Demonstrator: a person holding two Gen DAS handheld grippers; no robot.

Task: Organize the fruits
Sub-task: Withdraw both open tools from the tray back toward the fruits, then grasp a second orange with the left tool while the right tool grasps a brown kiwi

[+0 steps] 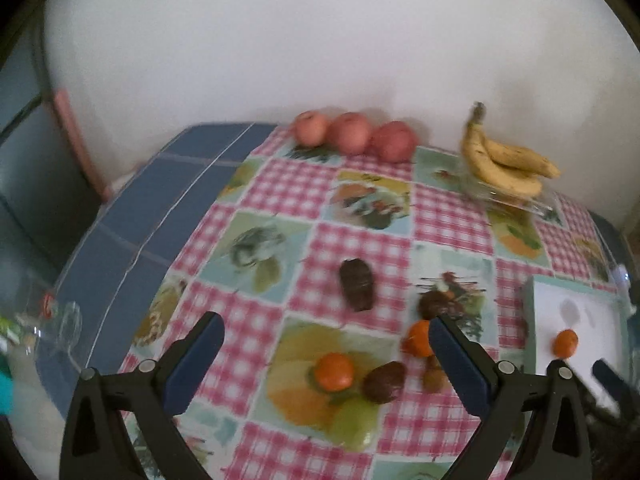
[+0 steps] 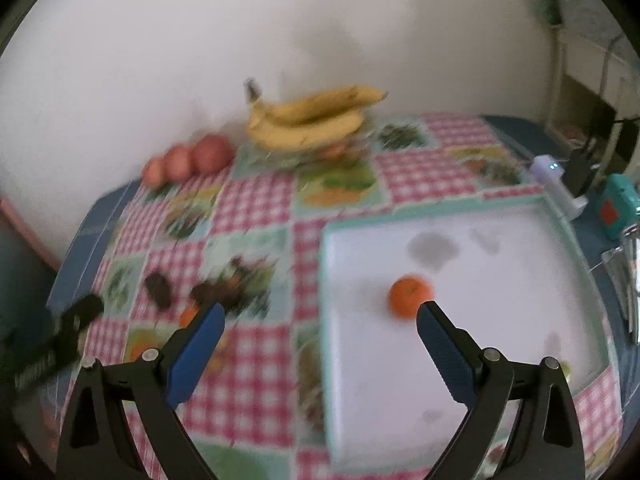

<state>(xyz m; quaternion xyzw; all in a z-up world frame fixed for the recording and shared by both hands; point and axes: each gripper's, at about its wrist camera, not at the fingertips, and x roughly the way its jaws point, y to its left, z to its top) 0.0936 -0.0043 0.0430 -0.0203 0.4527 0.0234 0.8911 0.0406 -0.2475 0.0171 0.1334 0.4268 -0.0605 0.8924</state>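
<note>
Left wrist view: your left gripper (image 1: 326, 340) hangs spread wide and empty over the counter (image 1: 360, 208). An orange (image 1: 334, 371) lies just below the fingers' midline, a dark fruit (image 1: 385, 382) just beside it on the right, whether touching is unclear. A second orange (image 1: 418, 338) sits against the right finger. Likely next pick: the centred orange. Drop straight down and keep the right finger between orange and dark fruit so you close on one only. Another dark fruit (image 1: 357, 285) lies farther off, long axis running away from you, tilted slightly left. Apples (image 1: 352, 133) line the wall; bananas (image 1: 506, 162) rest in a glass dish, stems up-left.

Right wrist view: your right gripper (image 2: 320, 312) is likewise wide apart, holding nothing, above the tray (image 2: 560, 216). One orange (image 2: 410, 295) rests inside the tray, near its middle, by the right fingertip. It's round, so no axis to align.
</note>
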